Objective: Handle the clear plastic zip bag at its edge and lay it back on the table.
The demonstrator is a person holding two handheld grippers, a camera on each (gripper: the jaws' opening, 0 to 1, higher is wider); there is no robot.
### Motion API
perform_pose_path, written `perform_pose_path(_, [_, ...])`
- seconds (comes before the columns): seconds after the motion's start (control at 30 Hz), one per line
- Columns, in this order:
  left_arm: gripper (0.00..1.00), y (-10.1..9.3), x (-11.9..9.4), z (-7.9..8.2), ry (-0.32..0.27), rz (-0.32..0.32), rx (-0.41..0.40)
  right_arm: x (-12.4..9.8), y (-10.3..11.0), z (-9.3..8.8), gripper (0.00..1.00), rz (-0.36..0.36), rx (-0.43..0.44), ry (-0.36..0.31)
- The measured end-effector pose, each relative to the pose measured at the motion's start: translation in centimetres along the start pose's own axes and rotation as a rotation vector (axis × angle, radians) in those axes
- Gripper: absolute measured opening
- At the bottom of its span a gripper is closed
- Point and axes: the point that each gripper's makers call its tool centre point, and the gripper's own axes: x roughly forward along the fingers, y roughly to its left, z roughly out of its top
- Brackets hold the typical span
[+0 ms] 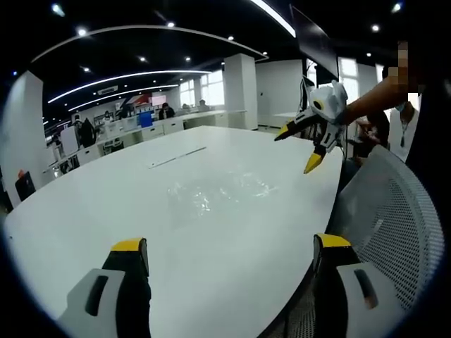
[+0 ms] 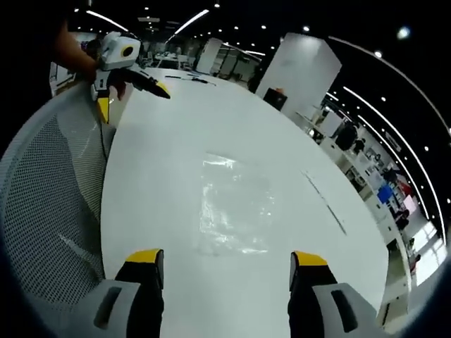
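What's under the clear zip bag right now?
The clear zip bag lies flat on the white table. Only tabletop shows through it; the bag looks empty, though glare blurs parts.

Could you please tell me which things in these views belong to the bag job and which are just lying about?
Job:
bag, flat on the table
left gripper, open
right gripper, open

Lying about:
mesh chair beside the table
thin strip on the table beyond the bag
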Motion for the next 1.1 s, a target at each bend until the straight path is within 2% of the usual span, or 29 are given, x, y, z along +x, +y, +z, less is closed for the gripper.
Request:
perform_pose_path(0.3, [0.97, -0.1, 0.0, 0.2, -0.001, 0.006, -0.004, 1.1, -1.0, -0.6, 0.63, 0.050, -0.075, 0.037])
perform_pose_path(0.87, [0.95, 0.0, 0.0, 0.1, 0.005, 0.007, -0.007, 3.3, -4.0, -1.9, 0.50, 0.091, -0.264, 0.132])
perform_pose_path(1.1, [0.94, -0.1, 0.0, 0.0, 0.010, 0.001, -0.001, 4.5, -4.3, -2.1, 0.44, 0.115, -0.323, 0.156])
